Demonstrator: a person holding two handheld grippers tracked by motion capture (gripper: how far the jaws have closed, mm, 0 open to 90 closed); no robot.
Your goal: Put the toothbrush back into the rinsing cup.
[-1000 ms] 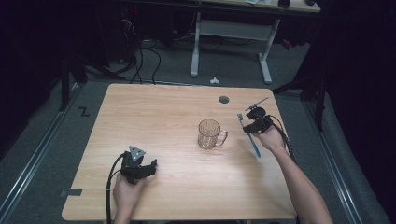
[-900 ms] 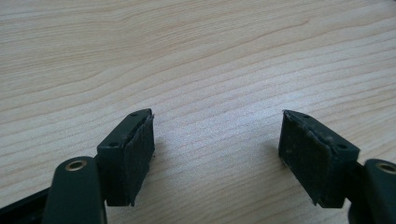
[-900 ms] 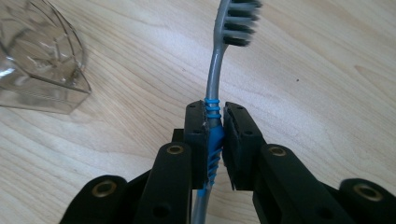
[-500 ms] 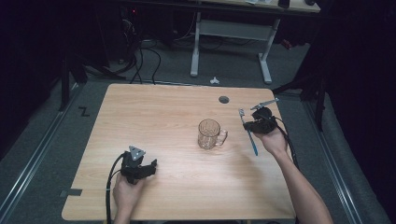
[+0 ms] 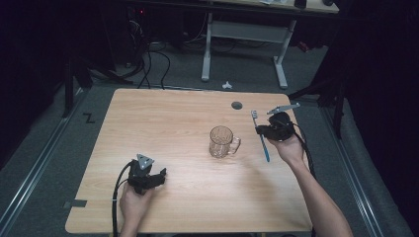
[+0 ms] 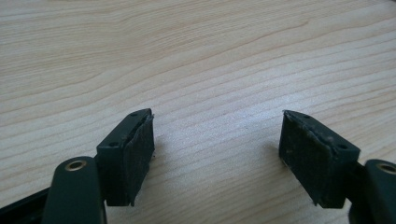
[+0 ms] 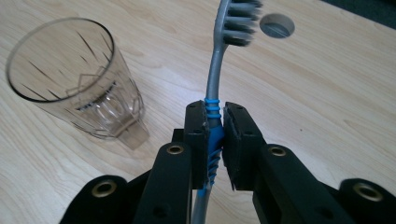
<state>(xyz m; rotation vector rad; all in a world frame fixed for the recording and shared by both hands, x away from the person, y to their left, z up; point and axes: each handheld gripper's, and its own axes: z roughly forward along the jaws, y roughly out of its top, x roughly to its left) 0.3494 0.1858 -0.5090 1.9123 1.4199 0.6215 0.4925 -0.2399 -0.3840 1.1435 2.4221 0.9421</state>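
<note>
A clear glass mug [image 5: 221,142] [image 7: 74,79] with a handle stands upright near the middle of the wooden table [image 5: 173,118]. To its right my right gripper [image 5: 262,131] [image 7: 215,122] is shut on a grey and blue toothbrush [image 5: 261,136] [image 7: 215,79], held above the table with the bristle head pointing away from me and the blue handle end hanging toward me. My left gripper [image 5: 159,178] [image 6: 217,140] rests low near the table's front left, open, with only bare wood between its pads.
A round cable hole [image 5: 236,105] [image 7: 277,25] is set in the table near its far edge, close to the brush head. Behind the table stand a white desk frame [image 5: 244,37] and cables [image 5: 148,54] on the dark floor.
My right gripper has lifted the toothbrush and carried it slightly back and to the right. The left gripper and the mug have kept still.
</note>
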